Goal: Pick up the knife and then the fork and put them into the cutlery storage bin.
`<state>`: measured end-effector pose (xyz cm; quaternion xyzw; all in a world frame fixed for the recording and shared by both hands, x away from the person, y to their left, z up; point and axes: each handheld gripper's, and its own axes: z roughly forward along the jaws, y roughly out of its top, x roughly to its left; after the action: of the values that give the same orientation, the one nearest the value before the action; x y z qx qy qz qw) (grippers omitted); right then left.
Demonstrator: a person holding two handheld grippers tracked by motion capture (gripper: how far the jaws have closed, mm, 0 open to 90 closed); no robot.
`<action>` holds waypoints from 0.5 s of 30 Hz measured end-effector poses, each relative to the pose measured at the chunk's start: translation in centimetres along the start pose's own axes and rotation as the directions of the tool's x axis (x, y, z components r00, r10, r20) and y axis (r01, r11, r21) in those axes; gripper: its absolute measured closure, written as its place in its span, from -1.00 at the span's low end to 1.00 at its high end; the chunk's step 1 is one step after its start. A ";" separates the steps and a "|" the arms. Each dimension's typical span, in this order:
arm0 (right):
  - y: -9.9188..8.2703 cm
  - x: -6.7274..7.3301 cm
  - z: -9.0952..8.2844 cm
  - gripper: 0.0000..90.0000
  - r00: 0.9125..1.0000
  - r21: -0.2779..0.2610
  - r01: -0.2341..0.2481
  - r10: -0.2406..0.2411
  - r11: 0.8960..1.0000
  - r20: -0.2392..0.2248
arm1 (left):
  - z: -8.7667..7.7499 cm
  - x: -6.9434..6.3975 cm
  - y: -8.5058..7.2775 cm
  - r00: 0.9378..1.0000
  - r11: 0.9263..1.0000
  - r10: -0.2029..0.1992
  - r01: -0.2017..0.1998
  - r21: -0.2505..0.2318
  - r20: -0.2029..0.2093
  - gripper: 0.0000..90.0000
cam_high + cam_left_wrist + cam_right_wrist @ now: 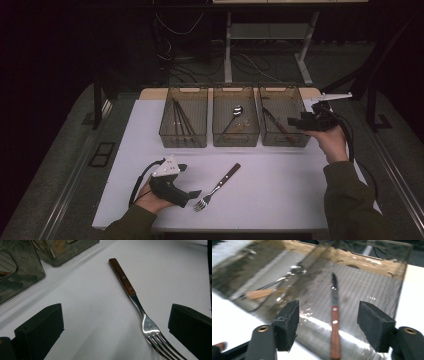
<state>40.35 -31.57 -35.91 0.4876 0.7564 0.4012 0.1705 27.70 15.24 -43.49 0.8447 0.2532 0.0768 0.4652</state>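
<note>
Left gripper (194, 194): low on the table near 7 o'clock, held in the person's left hand (150, 199); jaws spread wide, nothing pinched. In the left gripper view the pads (40, 332) stand well apart.
Fork (216, 188): flat on the white table (280, 200), just beside the left gripper's tip; tines toward 7 o'clock, wooden handle toward 1 o'clock. In the left gripper view its tines lie between the jaws, closer to the right-hand pad, touching neither.
Right gripper (292, 121): at 2 o'clock over the right bin (281, 122), in the right hand (327, 140); jaws wide and empty.
Knife (335, 322): lying in the right bin, wooden handle near, blade pointing away; seen between the right jaws, clear of both pads.
Middle bin (235, 122): holds a spoon (234, 115).
Left bin (183, 123): holds dark sticks (180, 119); cannot tell what kind.
Bins: three in a row along the table's far edge, 11 to 1 o'clock.
</note>
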 end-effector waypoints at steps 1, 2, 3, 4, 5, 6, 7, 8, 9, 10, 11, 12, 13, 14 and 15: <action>-0.3 0.3 -0.4 -0.31 1.000 -0.008 0.007 -0.007 1.000 -0.014 | 0.0 0.0 0.0 1.000 1.000 -0.001 0.001 0.003 -0.001 -1.00; -0.6 0.5 -0.7 -0.35 0.999 -0.010 0.010 -0.011 1.000 -0.032 | 0.0 0.0 0.0 1.000 1.000 -0.002 0.002 0.004 -0.002 -1.00; -0.9 0.7 -1.0 -0.36 0.999 -0.017 0.005 -0.006 1.000 -0.047 | 0.0 0.0 0.0 1.000 1.000 -0.001 0.001 0.004 -0.003 -1.00; -1.2 0.9 -1.3 -0.40 0.998 -0.023 0.007 -0.008 1.000 -0.058 | 0.0 0.0 0.0 1.000 1.000 0.000 0.000 0.005 -0.005 -1.00; -1.6 1.2 -1.5 -0.44 0.998 -0.022 0.008 -0.010 1.000 -0.066 | 0.0 0.0 0.1 1.000 1.000 0.001 -0.001 0.006 -0.007 -1.00; -1.9 1.4 -1.7 -0.47 0.997 -0.026 0.025 -0.027 0.999 -0.072 | 0.0 0.0 0.1 1.000 1.000 0.001 -0.001 0.007 -0.009 -1.00; -2.3 1.7 -1.9 -0.51 0.996 -0.031 0.037 -0.039 0.999 -0.075 | 0.0 0.0 0.1 1.000 1.000 0.001 -0.001 0.006 -0.010 -1.00; -2.7 2.0 -2.0 -0.54 0.996 -0.028 0.045 -0.047 0.999 -0.073 | 0.0 0.0 0.1 1.000 1.000 -0.003 0.003 0.004 -0.008 -1.00; -3.1 2.3 -2.2 -0.55 0.996 -0.028 0.055 -0.057 0.998 -0.073 | 0.0 0.0 0.1 1.000 1.000 -0.011 0.011 0.000 -0.003 -1.00; -3.5 2.6 -2.3 -0.55 0.995 -0.029 0.068 -0.070 0.997 -0.074 | 0.0 0.0 0.1 1.000 1.000 -0.012 0.012 0.001 -0.002 -1.00; -3.9 2.8 -2.5 -0.55 0.994 -0.029 0.071 -0.073 0.997 -0.084 | 0.0 0.0 0.1 1.000 1.000 -0.014 0.014 0.001 -0.004 -1.00; -4.3 3.0 -2.6 -0.55 0.992 -0.036 0.074 -0.078 0.997 -0.098 | 0.0 0.0 0.1 1.000 1.000 -0.015 0.015 0.002 -0.007 -1.00; -4.7 3.3 -2.8 -0.55 0.991 -0.045 0.078 -0.083 0.996 -0.109 | 0.0 0.0 0.1 1.000 1.000 -0.016 0.016 0.004 -0.008 -1.00; -5.0 3.6 -2.9 -0.55 0.989 -0.050 0.080 -0.085 0.996 -0.120 | 0.0 0.0 0.1 1.000 1.000 -0.016 0.016 0.007 -0.013 -1.00; -5.4 3.9 -3.0 -0.55 0.988 -0.056 0.085 -0.092 0.995 -0.127 | 0.0 0.0 0.2 1.000 1.000 -0.018 0.019 0.009 -0.017 -1.00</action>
<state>33.37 -30.62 -37.65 0.4221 0.7763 0.4431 0.1509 27.78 15.18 -43.36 0.8438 0.2654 0.0785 0.4598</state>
